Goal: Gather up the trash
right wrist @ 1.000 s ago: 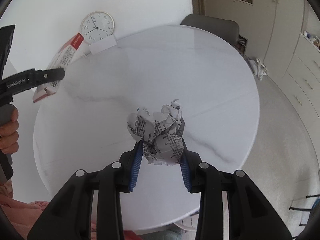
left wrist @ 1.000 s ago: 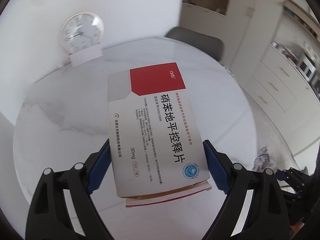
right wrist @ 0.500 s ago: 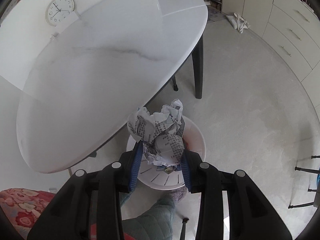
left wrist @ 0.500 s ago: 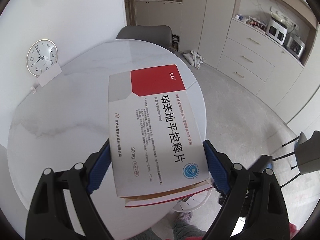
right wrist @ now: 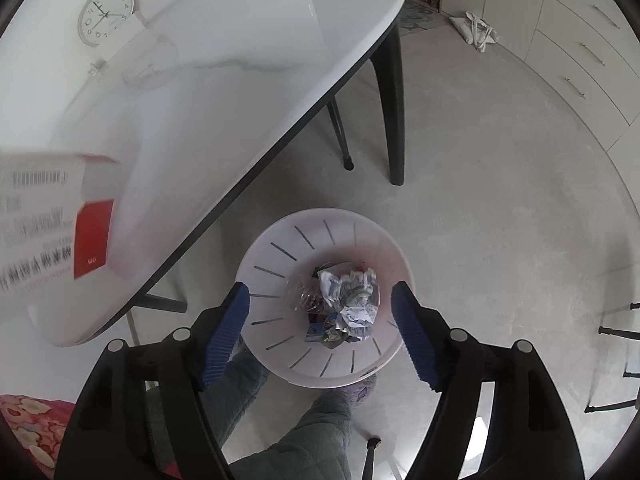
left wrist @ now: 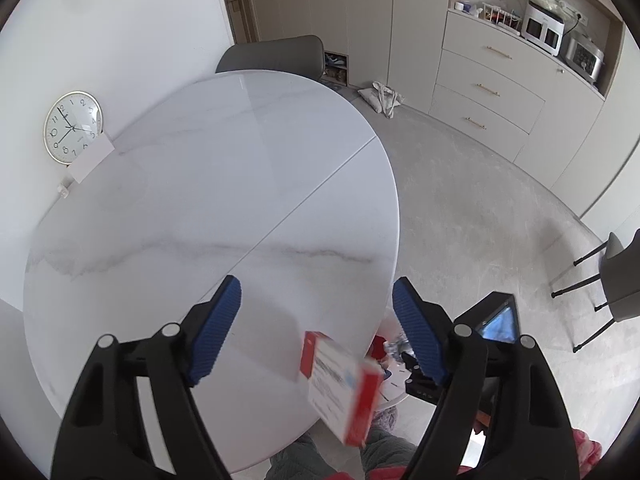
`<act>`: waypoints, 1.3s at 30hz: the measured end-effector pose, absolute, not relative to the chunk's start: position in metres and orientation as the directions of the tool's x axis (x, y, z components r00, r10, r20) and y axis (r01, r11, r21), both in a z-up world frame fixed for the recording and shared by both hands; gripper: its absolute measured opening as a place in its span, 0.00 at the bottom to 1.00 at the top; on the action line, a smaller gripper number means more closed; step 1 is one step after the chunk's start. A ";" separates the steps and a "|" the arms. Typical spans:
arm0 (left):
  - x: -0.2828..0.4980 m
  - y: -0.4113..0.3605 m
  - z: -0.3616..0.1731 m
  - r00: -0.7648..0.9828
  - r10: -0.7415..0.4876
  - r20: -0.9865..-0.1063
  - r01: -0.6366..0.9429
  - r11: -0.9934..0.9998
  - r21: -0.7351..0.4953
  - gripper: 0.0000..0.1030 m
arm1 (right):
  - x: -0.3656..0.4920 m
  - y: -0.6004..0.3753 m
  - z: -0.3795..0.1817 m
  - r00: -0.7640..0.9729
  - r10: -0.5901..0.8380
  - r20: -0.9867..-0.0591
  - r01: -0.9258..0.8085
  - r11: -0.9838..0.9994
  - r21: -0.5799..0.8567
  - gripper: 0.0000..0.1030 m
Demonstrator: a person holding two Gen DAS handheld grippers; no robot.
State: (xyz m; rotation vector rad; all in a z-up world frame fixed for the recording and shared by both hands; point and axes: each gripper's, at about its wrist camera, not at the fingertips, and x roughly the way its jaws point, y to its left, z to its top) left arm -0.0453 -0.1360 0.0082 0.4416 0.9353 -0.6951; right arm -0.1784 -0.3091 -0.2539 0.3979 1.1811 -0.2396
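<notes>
My left gripper (left wrist: 316, 312) is open and empty above the table's near edge. A red and white medicine box (left wrist: 344, 388) is falling, blurred, below it; it also shows at the left of the right wrist view (right wrist: 52, 216). My right gripper (right wrist: 320, 312) is open and empty, right above a white slotted trash bin (right wrist: 276, 264) on the floor. A crumpled printed paper ball (right wrist: 352, 300) lies inside the bin with other scraps.
A round white marble table (left wrist: 208, 208) with dark legs (right wrist: 392, 112) stands beside the bin. A wall clock (left wrist: 72, 128) and a grey chair (left wrist: 272, 56) are at the far side. Cabinets (left wrist: 500, 96) line the right. The person's legs (right wrist: 304, 420) are below the bin.
Both grippers opened. The paper ball dropped from the right gripper into the bin. The medicine box left the left gripper and is falling toward the bin.
</notes>
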 end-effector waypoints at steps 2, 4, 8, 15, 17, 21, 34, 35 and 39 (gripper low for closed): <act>-0.044 -0.137 0.002 0.389 -0.339 -0.857 0.705 0.708 0.040 0.72 | -0.191 -0.317 -0.241 0.391 0.004 -0.920 0.405 0.897 0.177 0.80; -0.040 -0.137 -0.005 0.384 -0.325 -0.864 0.694 0.719 0.038 0.72 | -0.203 -0.326 -0.226 0.414 -0.029 -0.910 0.429 0.888 0.167 0.84; -0.034 -0.136 -0.013 0.386 -0.300 -0.872 0.679 0.733 0.049 0.71 | -0.226 -0.345 -0.206 0.444 -0.067 -0.894 0.474 0.864 0.170 0.86; -0.045 -0.143 -0.025 0.356 -0.288 -0.889 0.695 0.717 0.045 0.70 | -0.256 -0.356 -0.183 0.451 -0.103 -0.887 0.519 0.838 0.166 0.89; -0.049 -0.144 -0.028 0.346 -0.292 -0.891 0.705 0.708 0.042 0.70 | -0.259 -0.352 -0.177 0.457 -0.109 -0.883 0.520 0.838 0.166 0.90; -0.056 -0.146 -0.026 0.343 -0.307 -0.888 0.716 0.697 0.035 0.70 | -0.259 -0.343 -0.158 0.476 -0.134 -0.869 0.506 0.850 0.146 0.90; -0.049 -0.126 -0.004 0.397 -0.329 -0.857 0.680 0.733 0.034 0.72 | -0.226 -0.315 -0.090 0.532 -0.205 -0.821 0.455 0.887 0.073 0.97; -0.047 -0.125 -0.002 0.405 -0.327 -0.854 0.673 0.739 0.036 0.75 | -0.223 -0.314 -0.088 0.530 -0.210 -0.822 0.459 0.886 0.070 0.97; -0.046 -0.116 0.009 0.445 -0.328 -0.834 0.646 0.762 0.045 0.88 | -0.212 -0.309 -0.075 0.533 -0.225 -0.816 0.464 0.884 0.060 0.97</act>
